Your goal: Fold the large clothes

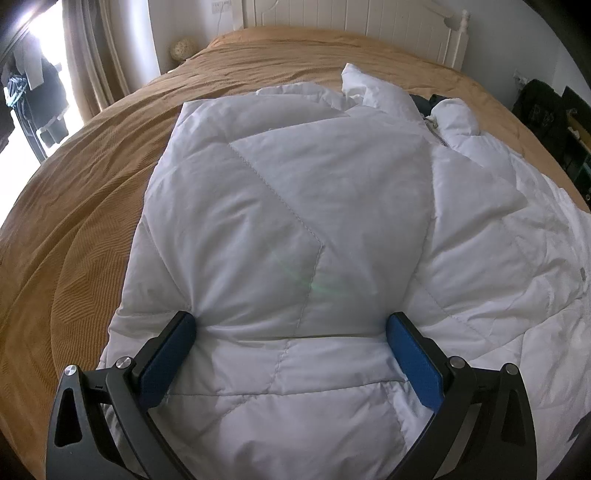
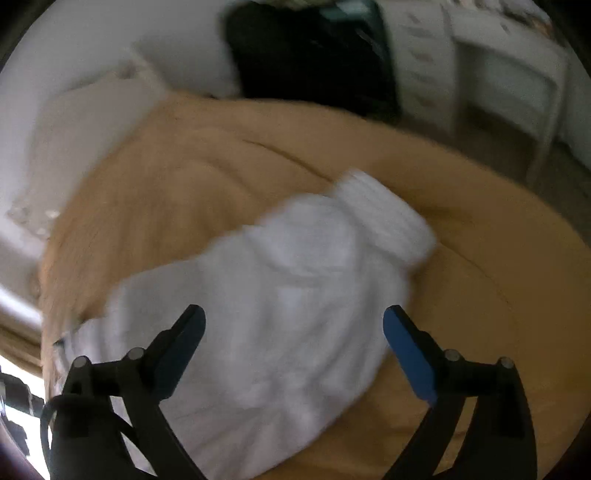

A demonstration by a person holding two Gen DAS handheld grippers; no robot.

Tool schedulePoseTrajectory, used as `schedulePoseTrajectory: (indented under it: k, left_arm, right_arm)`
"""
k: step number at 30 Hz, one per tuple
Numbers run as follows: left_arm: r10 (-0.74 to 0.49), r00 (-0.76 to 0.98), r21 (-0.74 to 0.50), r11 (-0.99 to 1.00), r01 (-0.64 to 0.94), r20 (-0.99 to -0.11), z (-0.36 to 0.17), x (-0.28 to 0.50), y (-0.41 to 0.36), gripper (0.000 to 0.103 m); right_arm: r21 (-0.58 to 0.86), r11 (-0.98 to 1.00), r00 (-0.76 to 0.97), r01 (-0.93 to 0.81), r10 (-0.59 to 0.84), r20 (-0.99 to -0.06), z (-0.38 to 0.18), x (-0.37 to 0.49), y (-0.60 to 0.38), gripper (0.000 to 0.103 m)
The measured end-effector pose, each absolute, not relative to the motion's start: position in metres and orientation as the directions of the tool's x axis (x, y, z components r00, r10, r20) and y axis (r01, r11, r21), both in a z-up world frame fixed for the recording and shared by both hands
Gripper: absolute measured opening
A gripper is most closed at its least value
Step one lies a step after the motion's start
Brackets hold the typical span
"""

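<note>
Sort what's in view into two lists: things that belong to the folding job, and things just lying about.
For the job:
- white quilted jacket, with its ribbed cuff
- left gripper, open, pressed onto the jacket
- right gripper, open, over the sleeve
- tan bedspread, the work surface

Just lying about:
- headboard
- curtain
- black bag
- white drawers

The whole right wrist view was smeared by motion blur, so the white jacket sleeve (image 2: 295, 295) with its ribbed cuff (image 2: 384, 218) and the tan bedspread (image 2: 177, 177) showed no sharp detail. In the left wrist view, the white quilted jacket (image 1: 295, 206) ran past the right and bottom edges. A dark item (image 1: 436, 99) behind its collar was mostly hidden.
</note>
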State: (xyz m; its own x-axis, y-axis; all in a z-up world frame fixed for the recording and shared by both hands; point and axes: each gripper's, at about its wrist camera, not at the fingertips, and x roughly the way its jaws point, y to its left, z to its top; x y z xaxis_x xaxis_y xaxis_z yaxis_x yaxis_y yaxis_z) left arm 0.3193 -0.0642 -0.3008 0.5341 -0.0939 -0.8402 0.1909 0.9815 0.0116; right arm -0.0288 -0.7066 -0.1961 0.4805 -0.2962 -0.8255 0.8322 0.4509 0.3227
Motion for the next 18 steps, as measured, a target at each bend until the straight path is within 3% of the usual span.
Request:
schedulePoseTrajectory:
  k: [5,7,8,9,10,14,18]
  left_arm:
    - [-0.094,0.535,0.012,0.982,0.191,-0.839,-0.301,0.319,-0.064,0.103]
    - [-0.094,0.534,0.011,0.981,0.191,-0.840,-0.301,0.320,-0.064,0.103]
    - [-0.095,0.534,0.011,0.982,0.191,-0.840,-0.301,0.319,-0.065,0.103]
    - [-0.096,0.534,0.009,0.982,0.191,-0.840,-0.301,0.319,-0.064,0.103]
    - [-0.095,0.535,0.011,0.982,0.190,-0.840,-0.301,0.319,-0.064,0.103]
    - [-0.095,0.535,0.009,0.982,0.190,-0.840,-0.302,0.319,-0.065,0.103]
    - [-0.096,0.533,0.007,0.982,0.189,-0.841,-0.302,0.320,-0.065,0.103]
  right_arm:
    - [0.272,0.378,0.383,0.885,-0.260,-0.886,-0.245,-0.027,-0.733,0.097]
    - [0.241,0.387,0.369,0.890,-0.303,-0.879,-0.243,-0.024,-0.729,0.090]
    - [0.241,0.400,0.380,0.884,-0.317,-0.869,-0.239,-0.023,-0.728,0.055]
    - [0.274,0.419,0.416,0.866,-0.299,-0.859,-0.234,-0.020,-0.724,0.026]
    - [0.327,0.420,0.458,0.847,-0.265,-0.848,-0.231,-0.018,-0.721,0.021]
    - [0.505,0.476,0.658,0.720,-0.238,-0.714,-0.185,-0.018,-0.683,0.013]
    - [0.668,0.562,0.841,0.488,-0.098,-0.532,-0.135,-0.008,-0.610,0.011]
